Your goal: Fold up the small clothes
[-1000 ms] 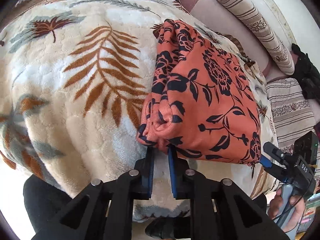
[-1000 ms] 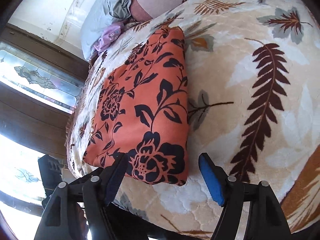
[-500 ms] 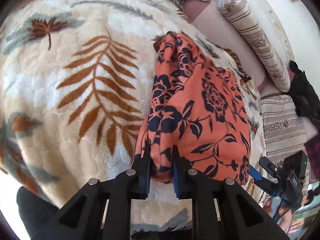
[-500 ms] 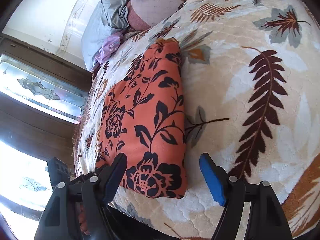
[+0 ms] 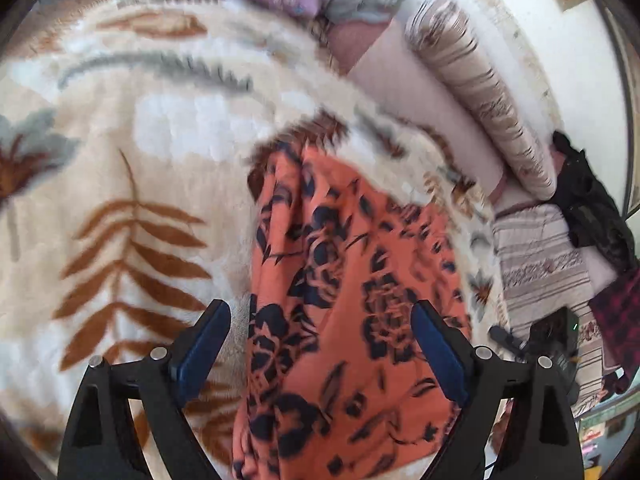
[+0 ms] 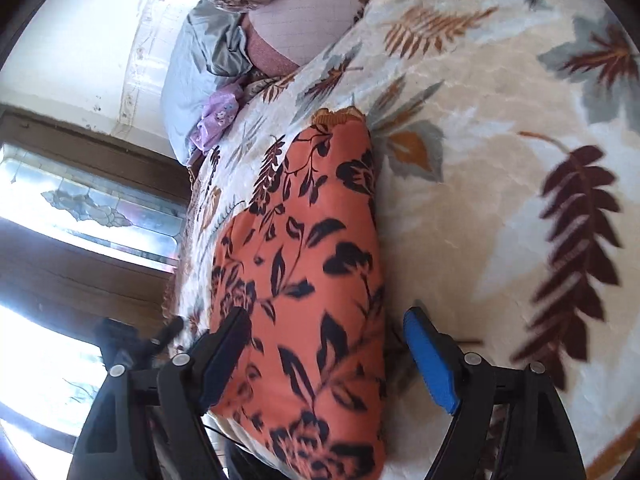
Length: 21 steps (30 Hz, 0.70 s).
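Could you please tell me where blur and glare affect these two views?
Left wrist view: motion blur smears the orange floral garment and the leaf-print blanket; fisheye bending and dark corners. Right wrist view: sharper, with mild blur at the blanket's right edge; the window is blown out white.

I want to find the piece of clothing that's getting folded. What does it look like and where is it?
Look at the big cream blanket with brown and grey leaves that covers the bed. Near its front edge lies the folded garment, a flat oblong. It is the only bright orange thing there, printed with dark flowers and leaves, unlike the purple cloth and grey pillow far behind it.
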{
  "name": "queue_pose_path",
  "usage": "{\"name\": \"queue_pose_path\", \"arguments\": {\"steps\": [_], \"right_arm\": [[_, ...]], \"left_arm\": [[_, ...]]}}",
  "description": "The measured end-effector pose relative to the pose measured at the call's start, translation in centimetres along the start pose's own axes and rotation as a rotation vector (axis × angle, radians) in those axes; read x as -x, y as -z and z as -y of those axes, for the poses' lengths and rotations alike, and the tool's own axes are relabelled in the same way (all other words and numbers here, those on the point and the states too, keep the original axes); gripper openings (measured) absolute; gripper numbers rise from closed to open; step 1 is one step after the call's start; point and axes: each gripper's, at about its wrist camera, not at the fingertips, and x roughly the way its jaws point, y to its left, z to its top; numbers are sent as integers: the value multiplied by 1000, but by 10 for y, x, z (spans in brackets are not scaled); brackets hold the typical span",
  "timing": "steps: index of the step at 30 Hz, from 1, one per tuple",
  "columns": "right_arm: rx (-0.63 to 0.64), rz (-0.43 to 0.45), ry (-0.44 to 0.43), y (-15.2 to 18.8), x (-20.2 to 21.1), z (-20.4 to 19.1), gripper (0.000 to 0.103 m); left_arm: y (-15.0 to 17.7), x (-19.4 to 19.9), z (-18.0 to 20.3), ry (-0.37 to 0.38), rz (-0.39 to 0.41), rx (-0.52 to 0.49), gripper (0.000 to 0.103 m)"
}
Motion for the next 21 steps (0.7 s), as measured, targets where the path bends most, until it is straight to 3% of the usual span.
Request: {"name": "queue_pose_path", "arguments": {"steps": [2, 3, 5, 7, 9, 12, 16, 21], "right_arm": [[-35, -57, -25, -7, -24, 4, 82], [-39, -91, -22, -7, -38, 6, 82], [24, -117, 20, -5, -55, -2, 78], [142, -118, 126, -3, -61, -24, 54], [196, -106, 166, -2, -59, -40, 42], [316, -79, 205, -1, -44, -70, 37], [418, 0, 213, -12, -8, -104, 36], [425, 120, 214, -50, 52, -99, 36]], "left_arm": [[5, -13, 2, -25, -20, -49, 88], [9, -13, 9, -51, -10, -111, 76], [10, -15, 14, -17, -46, -125, 55], [8, -19, 13, -2, -59, -121, 47], [6, -19, 11, 12, -62, -123, 41], [8, -8, 19, -1, -25, -148, 34], [4, 9, 57, 15, 67, -202, 33], [-23, 5, 121, 91, 122, -291, 33]]}}
